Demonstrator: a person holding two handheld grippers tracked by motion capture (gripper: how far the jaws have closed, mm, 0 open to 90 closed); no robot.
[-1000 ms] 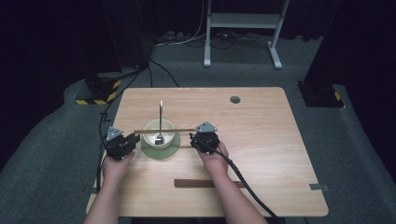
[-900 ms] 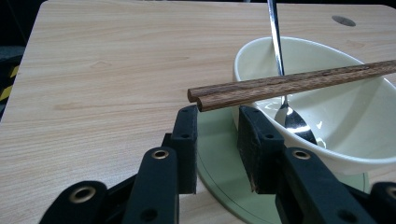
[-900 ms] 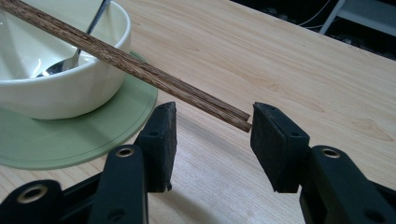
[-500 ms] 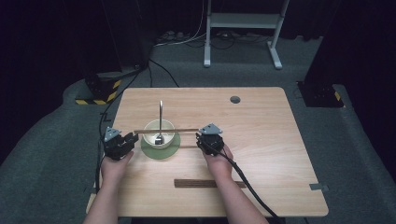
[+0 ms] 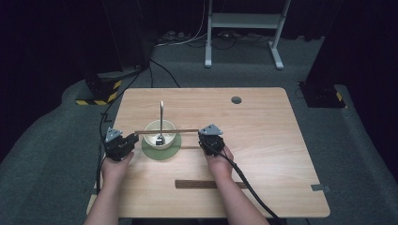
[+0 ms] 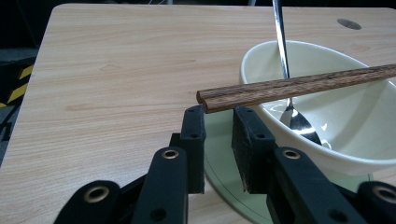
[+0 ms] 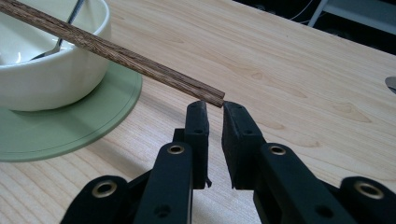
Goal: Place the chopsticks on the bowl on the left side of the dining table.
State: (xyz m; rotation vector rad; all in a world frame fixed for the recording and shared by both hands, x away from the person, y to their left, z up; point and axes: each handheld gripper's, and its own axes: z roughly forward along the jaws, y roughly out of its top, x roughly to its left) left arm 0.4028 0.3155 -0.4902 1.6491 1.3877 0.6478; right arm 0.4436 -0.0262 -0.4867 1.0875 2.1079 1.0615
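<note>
High view: the bowl (image 5: 160, 135) sits on a green mat (image 5: 162, 150) left of centre on the counter (image 5: 263, 140). A spoon (image 5: 161, 119) stands in the bowl, handle leaning away. A pair of chopsticks (image 5: 166, 131) lies across the rim, ends jutting out each side. The left gripper (image 5: 123, 144) is beside one end, the right gripper (image 5: 210, 139) beside the other. A dark wooden strip (image 5: 202, 184) lies nearer the person.

Left gripper view: fingers (image 6: 194, 135) narrowly apart, empty, tips just under the chopstick end (image 6: 208, 99); contact unclear.

Right gripper view: fingers (image 7: 237, 135) also narrowly apart, empty, tips just short of the other end (image 7: 215, 99).

Judgement: the sticks look set down on the bowl, the grippers let go. Next probably calls for drawing both hands clear without nudging the sticks off the rim
</note>
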